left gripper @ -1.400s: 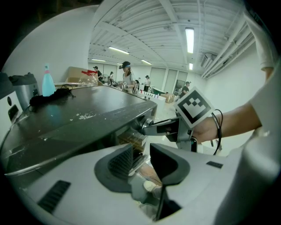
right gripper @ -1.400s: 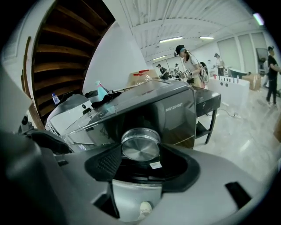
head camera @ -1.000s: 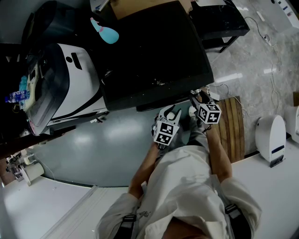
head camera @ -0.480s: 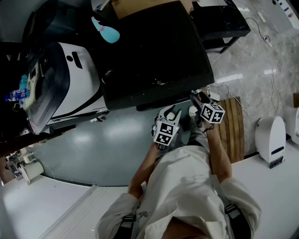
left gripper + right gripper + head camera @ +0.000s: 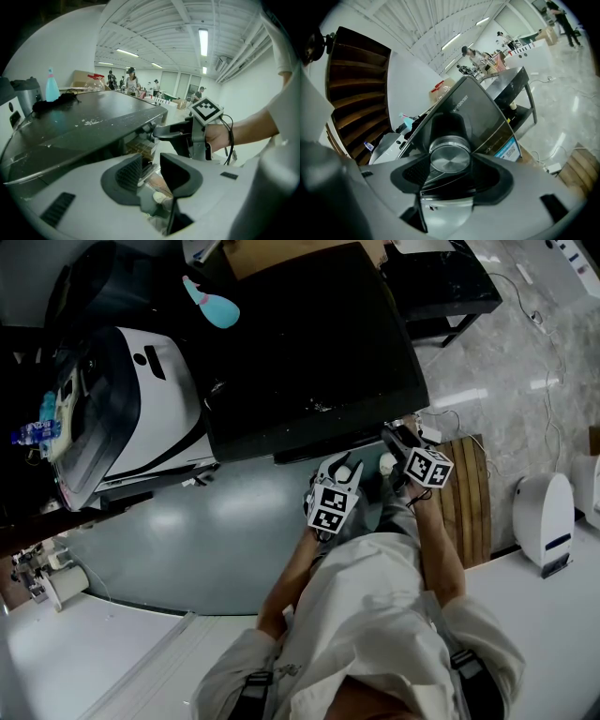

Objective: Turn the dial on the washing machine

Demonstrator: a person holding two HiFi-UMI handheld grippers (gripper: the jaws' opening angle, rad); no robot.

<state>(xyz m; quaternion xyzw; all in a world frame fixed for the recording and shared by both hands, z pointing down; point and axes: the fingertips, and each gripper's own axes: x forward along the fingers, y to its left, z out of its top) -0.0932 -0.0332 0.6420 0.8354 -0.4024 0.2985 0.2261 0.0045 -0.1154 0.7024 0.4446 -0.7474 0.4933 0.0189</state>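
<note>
The silver dial (image 5: 450, 157) sits on the front panel of the washing machine (image 5: 309, 343), at its near right corner under the dark lid. The right gripper (image 5: 451, 163) has its fingers (image 5: 490, 174) clamped on the dial's rim. Roll the wrist squarely about the dial's axis with an even squeeze, since smooth metal probably slips. The left gripper (image 5: 151, 169) hangs just to the left, fingers apart and empty.
</note>
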